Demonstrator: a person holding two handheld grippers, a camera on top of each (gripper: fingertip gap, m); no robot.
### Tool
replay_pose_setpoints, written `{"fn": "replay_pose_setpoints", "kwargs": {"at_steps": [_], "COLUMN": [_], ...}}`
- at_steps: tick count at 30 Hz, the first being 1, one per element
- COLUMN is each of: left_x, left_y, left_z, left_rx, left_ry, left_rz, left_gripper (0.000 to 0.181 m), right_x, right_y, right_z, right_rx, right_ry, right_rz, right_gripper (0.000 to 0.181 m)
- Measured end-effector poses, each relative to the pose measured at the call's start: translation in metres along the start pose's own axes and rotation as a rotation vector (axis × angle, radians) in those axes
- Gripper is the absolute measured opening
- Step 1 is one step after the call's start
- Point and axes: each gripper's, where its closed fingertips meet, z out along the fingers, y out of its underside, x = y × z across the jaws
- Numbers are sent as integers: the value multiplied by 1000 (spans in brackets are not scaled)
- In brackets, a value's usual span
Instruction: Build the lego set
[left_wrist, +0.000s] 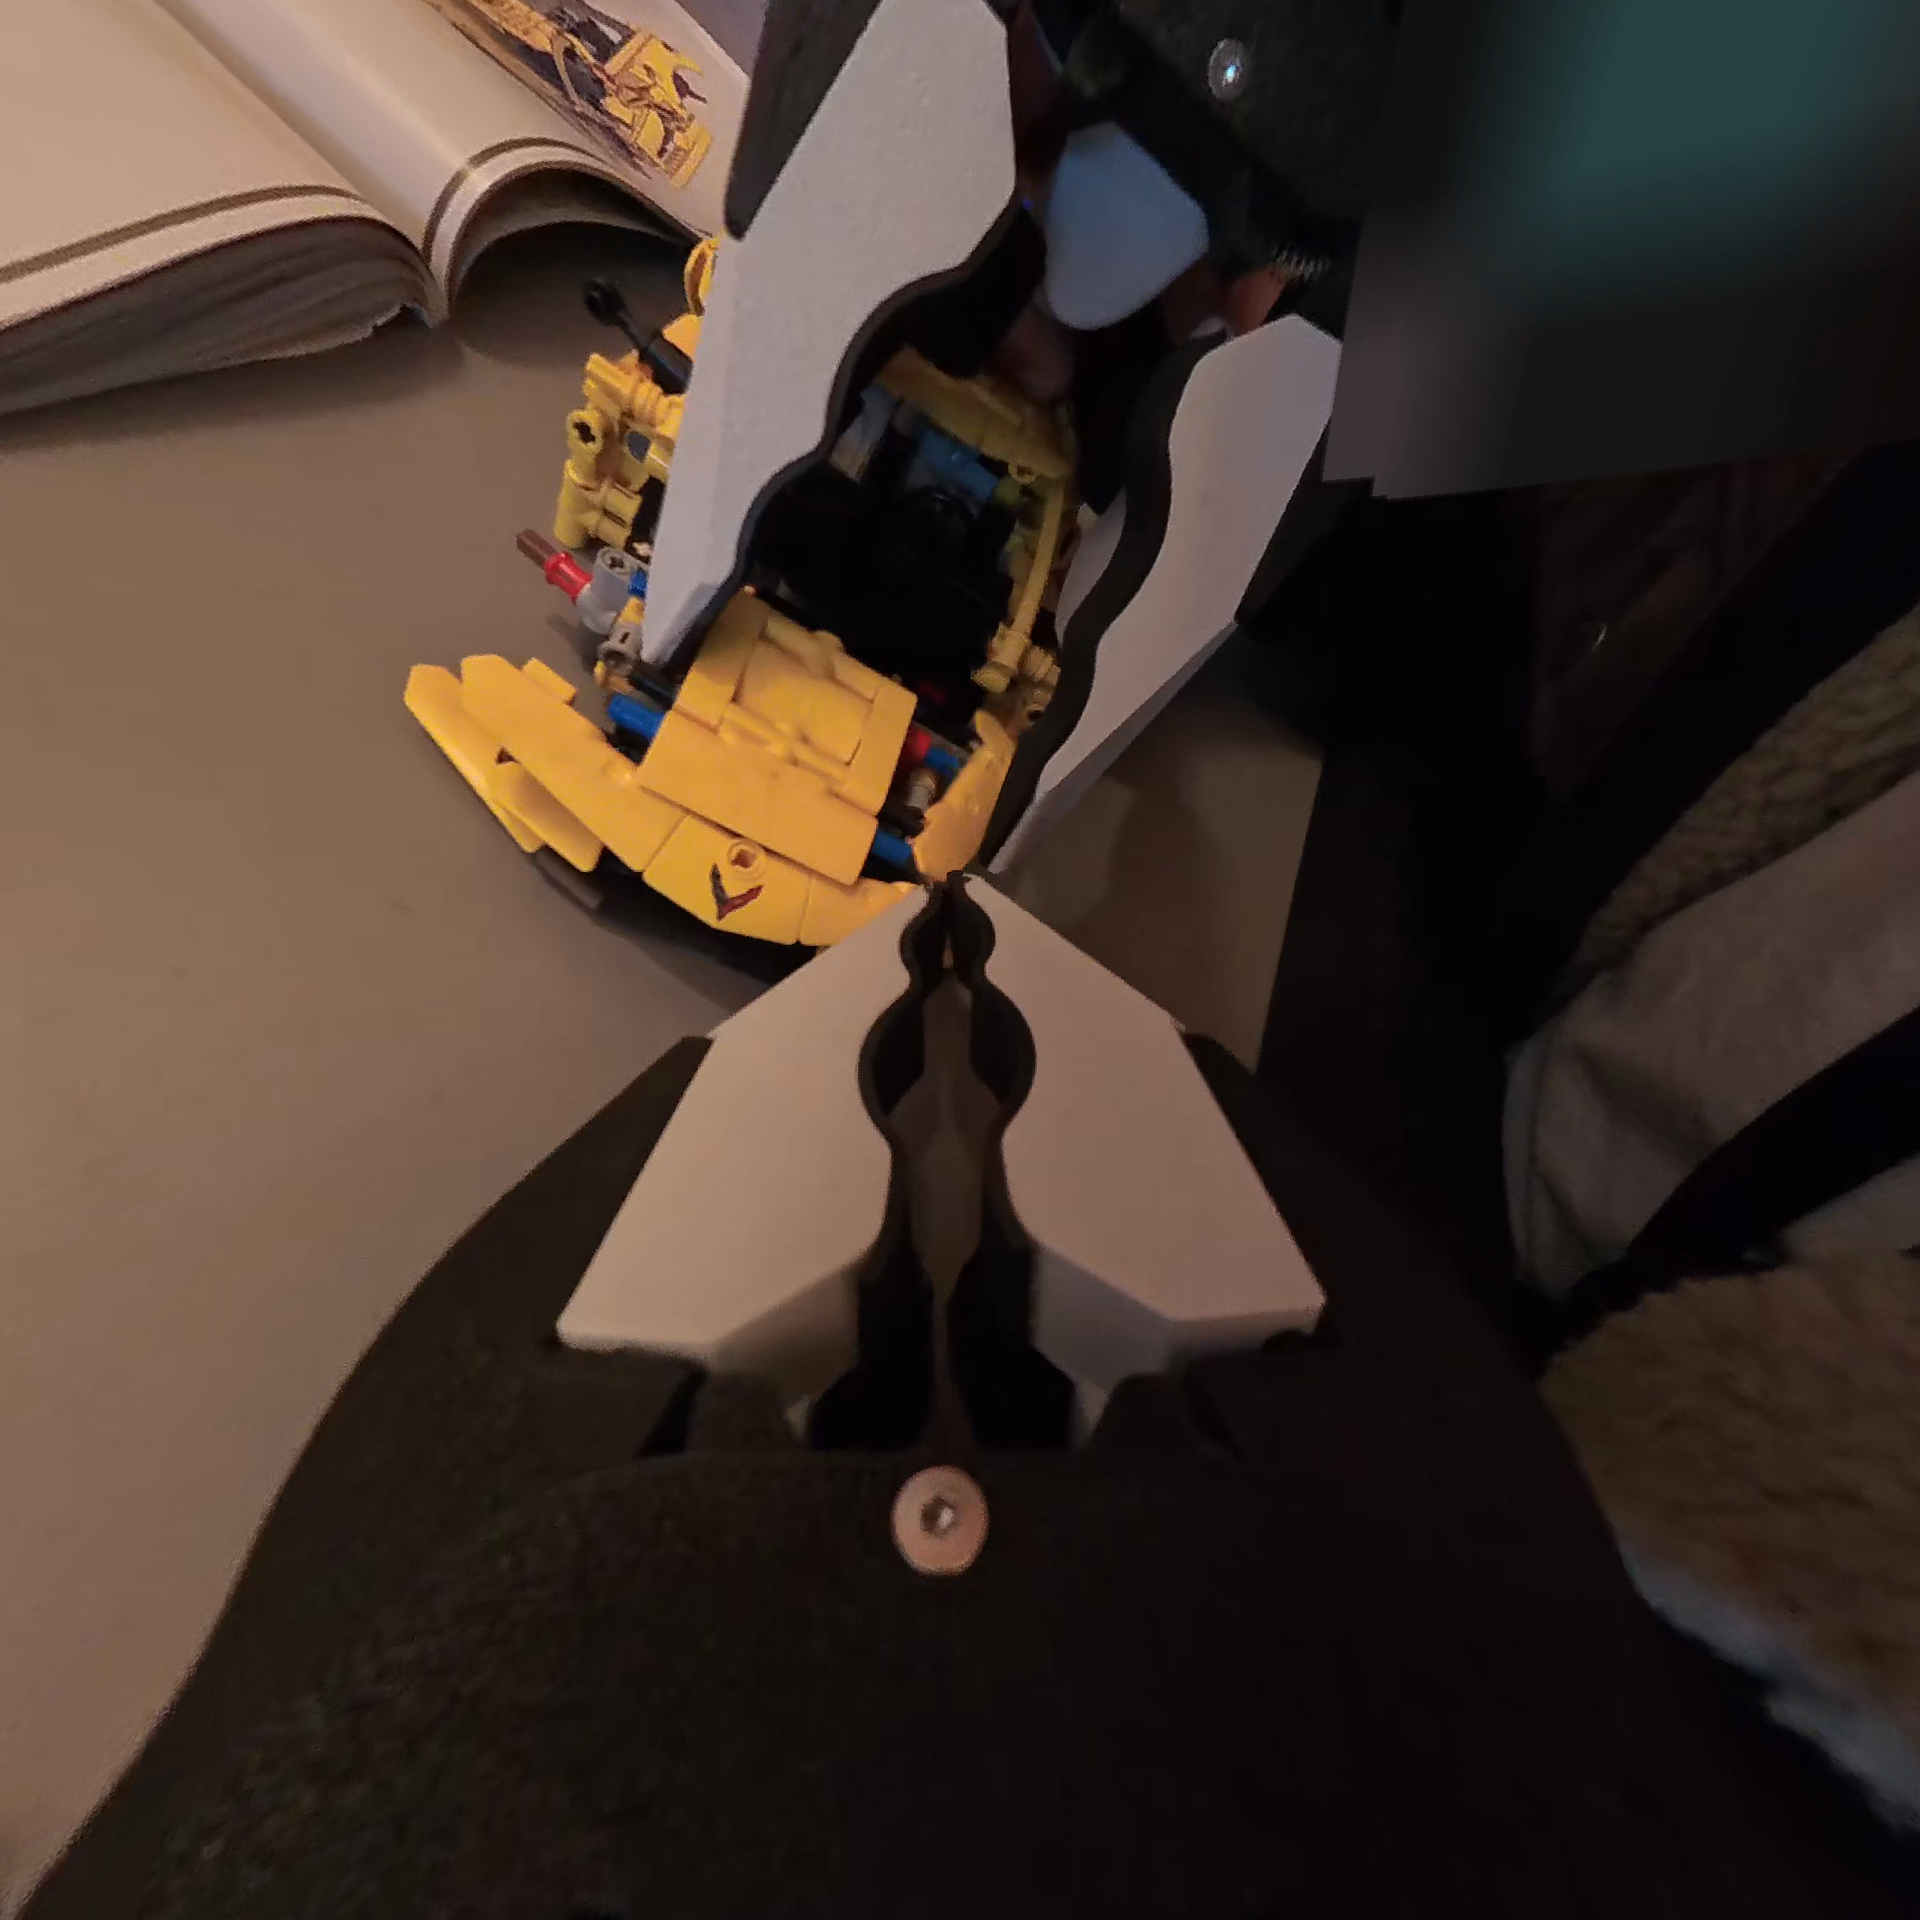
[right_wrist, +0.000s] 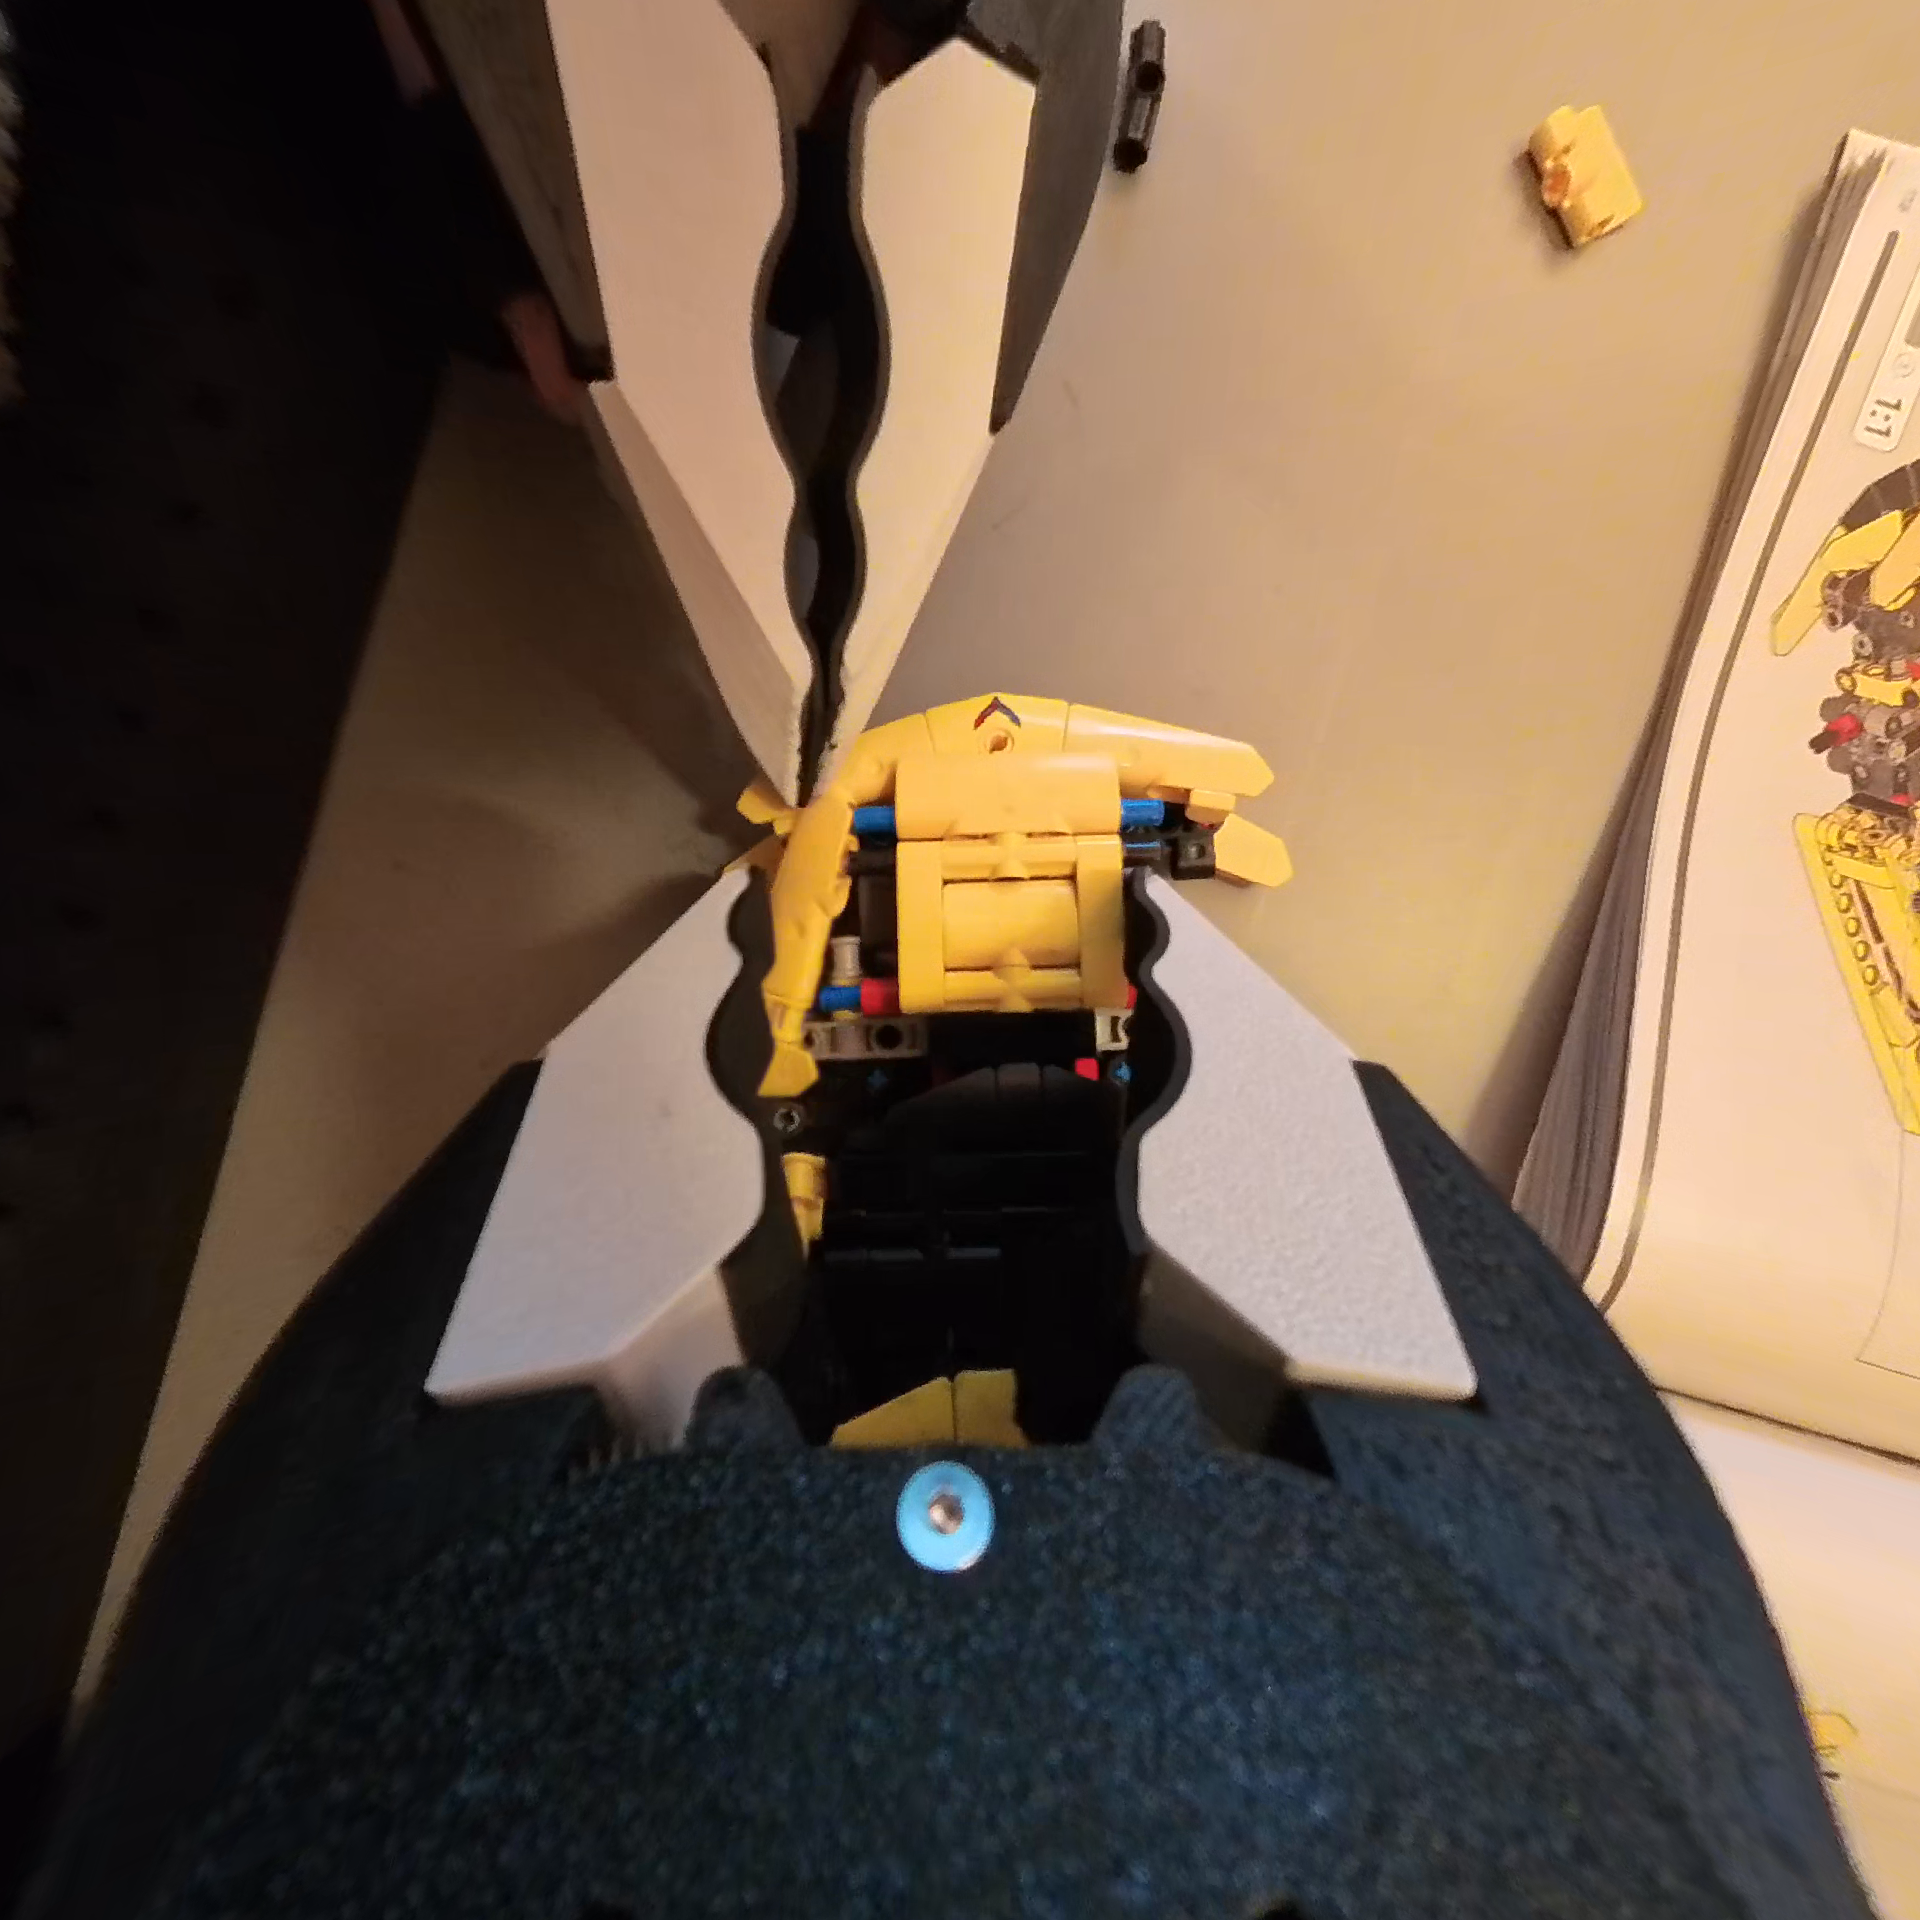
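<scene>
A partly built yellow lego car (right_wrist: 1003, 883) with blue, red and black pins stands on the beige table (right_wrist: 1299, 520). My right gripper (right_wrist: 948, 873) is shut on its body, with one pad on each side, and the nose points away. The left wrist view shows the car (left_wrist: 769, 769) between the right gripper's fingers (left_wrist: 810, 364). My left gripper (left_wrist: 951, 894) is shut. Its tips rest at the car's front corner, against the yellow side panel (left_wrist: 971, 795). In the right wrist view the left gripper (right_wrist: 821, 758) comes in from the top onto that panel (right_wrist: 800, 883).
An open instruction booklet (right_wrist: 1766, 831) lies to the right of the car and shows far left in the left wrist view (left_wrist: 260, 208). A loose yellow piece (right_wrist: 1584, 192) and a black connector (right_wrist: 1141, 94) lie beyond the car. The table edge (right_wrist: 343, 727) drops into the dark on the left. Only a small space, under 4 cm, lies between the two pairs of fingers.
</scene>
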Motion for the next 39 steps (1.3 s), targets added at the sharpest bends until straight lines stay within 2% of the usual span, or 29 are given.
{"fn": "replay_pose_setpoints", "kwargs": {"at_steps": [6, 9, 17, 23, 39], "left_x": [-2, -4, -4, -2, -6], "left_y": [-6, -7, -6, -6, -6], "left_z": [-4, -4, 2, 0, -7], "left_rx": [45, 55, 52, 70, 105], "left_ry": [6, 13, 47, 132, 181], "left_rz": [-38, -77, -148, -297, -452], "left_gripper": [0, 12, 3, 1, 0], "right_x": [0, 0, 0, -1, 2], "right_y": [0, 0, 0, 0, -2], "right_z": [0, 0, 0, 0, 0], "right_rx": [0, 0, -1, -1, 3], "right_ry": [6, 5, 5, 3, 6], "right_rz": [-6, -5, -9, -12, 21], "right_gripper": [66, 66, 66, 67, 66]}}
